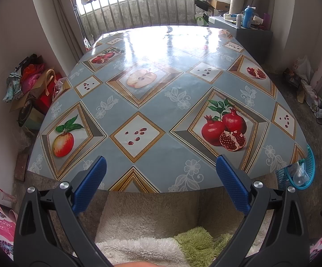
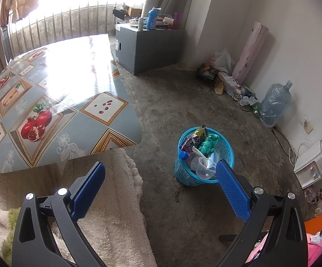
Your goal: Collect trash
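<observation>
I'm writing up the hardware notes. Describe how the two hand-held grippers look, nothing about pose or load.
The left hand-held gripper and the right hand-held gripper look alike: two black plastic fingers with triangular cut-outs and silver round rivets at the pivots, each ending in a blue rectangular pad with a fine ribbed texture. No cables or printed markings show. A fluffy cream garment lies beneath them.

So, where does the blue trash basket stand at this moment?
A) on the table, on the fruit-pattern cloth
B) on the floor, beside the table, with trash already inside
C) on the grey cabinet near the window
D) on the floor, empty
B: in the right wrist view the blue basket stands on the concrete floor to the right of the table, holding wrappers, a bottle and a clear cup.
</observation>
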Motion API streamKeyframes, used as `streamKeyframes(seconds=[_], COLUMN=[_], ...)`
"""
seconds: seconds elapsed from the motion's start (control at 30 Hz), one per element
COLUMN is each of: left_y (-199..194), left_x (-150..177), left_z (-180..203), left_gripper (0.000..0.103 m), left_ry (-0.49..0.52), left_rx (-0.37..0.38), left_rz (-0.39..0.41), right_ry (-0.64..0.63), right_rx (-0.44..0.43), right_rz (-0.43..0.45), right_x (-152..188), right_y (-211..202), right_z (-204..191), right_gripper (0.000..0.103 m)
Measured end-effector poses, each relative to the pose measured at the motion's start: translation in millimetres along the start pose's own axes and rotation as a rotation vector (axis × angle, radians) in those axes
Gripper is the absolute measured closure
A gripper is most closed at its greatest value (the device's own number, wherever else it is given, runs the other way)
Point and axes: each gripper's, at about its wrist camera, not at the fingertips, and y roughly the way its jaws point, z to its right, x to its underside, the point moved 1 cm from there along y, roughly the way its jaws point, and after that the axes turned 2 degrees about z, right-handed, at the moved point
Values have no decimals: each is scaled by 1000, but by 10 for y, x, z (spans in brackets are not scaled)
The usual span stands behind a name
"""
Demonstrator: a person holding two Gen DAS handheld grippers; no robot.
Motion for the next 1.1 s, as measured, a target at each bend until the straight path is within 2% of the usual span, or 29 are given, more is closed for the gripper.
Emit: streamKeyframes(seconds=[1.1], left_y=[6], left_x=[3], left_z=[-17], left_gripper=[9], left_ry=[-1], left_rx=[0], left_rz=[-3], right_ry=[1], right_rx=[3], right_rz=[9], right_x=[-36], right_y=[-30], right_z=[-31], right_gripper=[6])
